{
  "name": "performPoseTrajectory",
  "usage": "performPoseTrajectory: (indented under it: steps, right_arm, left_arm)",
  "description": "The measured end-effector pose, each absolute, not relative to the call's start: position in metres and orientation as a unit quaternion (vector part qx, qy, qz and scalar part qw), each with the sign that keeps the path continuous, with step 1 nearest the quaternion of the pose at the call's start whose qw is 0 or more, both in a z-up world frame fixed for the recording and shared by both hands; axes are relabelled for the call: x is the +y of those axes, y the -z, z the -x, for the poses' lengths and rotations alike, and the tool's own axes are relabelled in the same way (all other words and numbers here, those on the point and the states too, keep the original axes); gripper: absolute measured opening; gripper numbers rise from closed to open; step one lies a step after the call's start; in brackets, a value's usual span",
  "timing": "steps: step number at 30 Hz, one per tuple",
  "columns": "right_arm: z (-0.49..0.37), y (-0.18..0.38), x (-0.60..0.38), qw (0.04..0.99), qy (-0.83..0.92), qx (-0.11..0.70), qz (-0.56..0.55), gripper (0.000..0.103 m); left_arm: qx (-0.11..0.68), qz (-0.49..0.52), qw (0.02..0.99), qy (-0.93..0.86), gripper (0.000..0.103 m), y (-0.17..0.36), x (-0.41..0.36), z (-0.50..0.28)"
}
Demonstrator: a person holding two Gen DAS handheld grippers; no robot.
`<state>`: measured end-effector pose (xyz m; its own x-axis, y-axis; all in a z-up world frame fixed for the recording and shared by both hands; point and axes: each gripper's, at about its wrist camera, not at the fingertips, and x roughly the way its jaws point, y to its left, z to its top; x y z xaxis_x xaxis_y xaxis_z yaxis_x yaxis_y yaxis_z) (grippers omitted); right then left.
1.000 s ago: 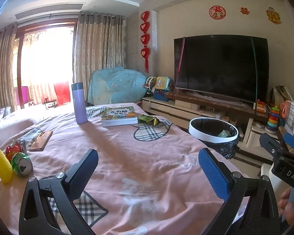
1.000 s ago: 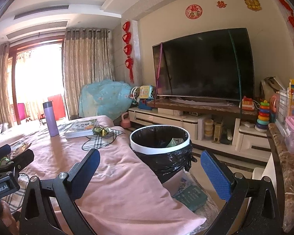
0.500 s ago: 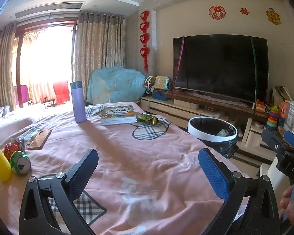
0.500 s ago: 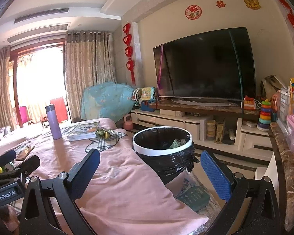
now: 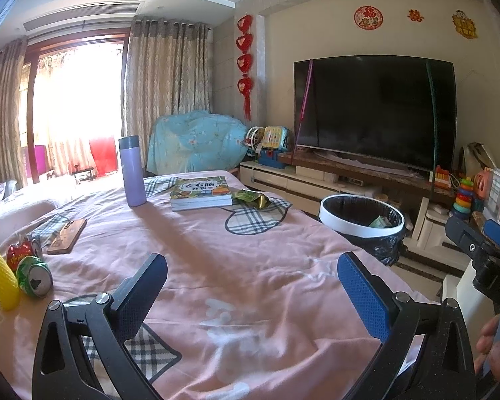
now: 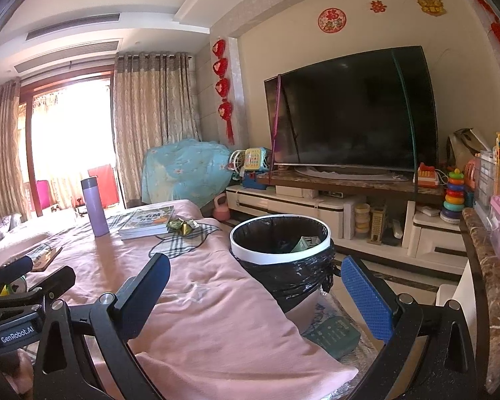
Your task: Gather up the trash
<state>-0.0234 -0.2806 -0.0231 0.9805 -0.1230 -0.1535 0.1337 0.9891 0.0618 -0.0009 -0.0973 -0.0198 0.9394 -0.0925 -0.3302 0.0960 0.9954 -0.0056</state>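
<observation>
Your left claw [image 5: 251, 286] hangs spread wide and empty over the tabletop [image 5: 216, 260], which is draped in a pink cloth. Your right claw [image 6: 253, 288] is spread just as wide and holds nothing, between the tabletop's edge and the trash bin [image 6: 281, 250]. The trash is split in two groups: at your far left a yellow foam sleeve [image 5: 0, 283], a crushed green can [image 5: 33, 276] and a red item [image 5: 18, 255] — possibly a second can, the view is too warped to tell — lie close together. A crumpled green wrapper [image 5: 251, 198] lies just beside the books [image 5: 200, 191], near the purple flask [image 5: 131, 170]. The bin, lined in black, stands on the floor beside the tabletop — some paper already inside.
</observation>
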Motion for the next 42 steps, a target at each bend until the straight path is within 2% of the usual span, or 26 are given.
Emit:
performPoseTrajectory:
  steps: [42]
  right_arm:
    - [0.0275, 0.0239, -0.277, 0.995, 0.054, 0.069, -0.046, 0.103]
  left_arm:
    - [0.17, -0.013, 0.984, 0.051, 0.103, 0.0248, -0.1002, -0.0007]
